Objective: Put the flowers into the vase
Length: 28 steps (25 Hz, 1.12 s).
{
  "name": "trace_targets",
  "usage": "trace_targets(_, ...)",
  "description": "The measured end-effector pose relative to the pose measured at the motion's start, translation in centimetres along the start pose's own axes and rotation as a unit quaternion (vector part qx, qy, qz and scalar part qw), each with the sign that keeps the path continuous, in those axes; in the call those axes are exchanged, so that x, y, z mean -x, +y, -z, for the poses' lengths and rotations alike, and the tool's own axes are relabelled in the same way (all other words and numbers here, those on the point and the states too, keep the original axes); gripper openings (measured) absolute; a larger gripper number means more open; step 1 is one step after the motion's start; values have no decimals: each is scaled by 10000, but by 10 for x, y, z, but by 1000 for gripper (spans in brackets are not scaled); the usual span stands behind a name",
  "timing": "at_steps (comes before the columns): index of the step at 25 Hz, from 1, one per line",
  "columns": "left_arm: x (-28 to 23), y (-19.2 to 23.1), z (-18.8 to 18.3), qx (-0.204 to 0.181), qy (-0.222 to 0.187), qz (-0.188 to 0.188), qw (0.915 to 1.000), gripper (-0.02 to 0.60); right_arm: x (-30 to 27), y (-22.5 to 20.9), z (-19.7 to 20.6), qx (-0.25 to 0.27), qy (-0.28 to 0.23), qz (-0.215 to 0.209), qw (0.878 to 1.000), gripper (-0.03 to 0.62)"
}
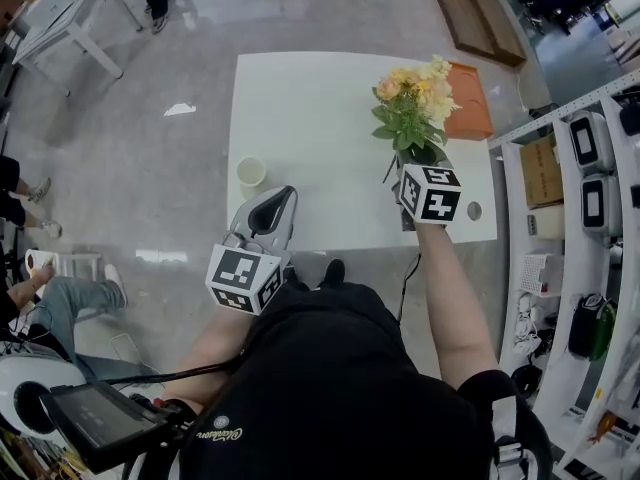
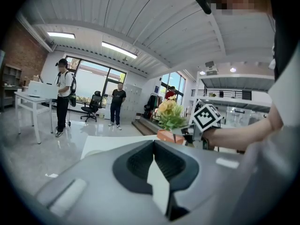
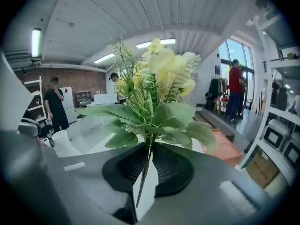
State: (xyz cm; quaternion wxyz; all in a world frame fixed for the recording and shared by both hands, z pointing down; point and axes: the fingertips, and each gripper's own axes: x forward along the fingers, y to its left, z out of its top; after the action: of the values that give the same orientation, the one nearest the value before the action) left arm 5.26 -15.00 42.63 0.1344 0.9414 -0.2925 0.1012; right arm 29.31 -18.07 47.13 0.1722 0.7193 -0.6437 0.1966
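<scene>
A bunch of yellow and peach flowers (image 1: 415, 108) with green leaves is held up above the right side of the white table (image 1: 300, 108). My right gripper (image 1: 416, 164) is shut on its thin stem (image 3: 146, 165), with the blooms (image 3: 159, 74) rising straight out of the jaws. The vase (image 1: 251, 176), a short cream cup, stands near the table's front left edge and also shows as the vase (image 3: 63, 142) to the left. My left gripper (image 1: 283, 199) hovers at the front edge just right of the vase, its jaws shut with nothing in them (image 2: 153, 143).
An orange mat (image 1: 470, 113) lies on the table's right side behind the flowers. A small round hole (image 1: 474, 210) sits at the front right corner. Shelving with boxes (image 1: 585, 178) lines the right. People stand and sit on the floor at the left and far back.
</scene>
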Motion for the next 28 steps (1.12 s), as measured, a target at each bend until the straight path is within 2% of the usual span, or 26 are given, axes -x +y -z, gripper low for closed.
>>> trace_targets(2, 0, -2, -4, -12, -30, -6, 10000, 8, 18, 4, -26, 201, -530, 120, 9983, 41)
trace_targets(5, 0, -5, -8, -40, -65, -10, 10000, 8, 49, 12, -55, 542, -1354, 210, 9891, 41)
trace_targets(8, 0, -3, -10, -57, -90, -17, 9999, 8, 72, 23, -68, 796, -1838, 220, 9795, 41)
trace_targets(18, 1, -3, -20, -83, -175, -165, 9997, 8, 79, 31, -69, 912, -1889, 14, 9778, 41)
trace_targets(24, 16, 17, -14, 9, -230, -596, 9980, 8, 61, 70, -72, 1029, -1936, -515, 9743, 41)
trace_targets(28, 38, 36, -11, 135, -269, -997, 9946, 8, 51, 114, -82, 1097, -1997, -1081, 9677, 41)
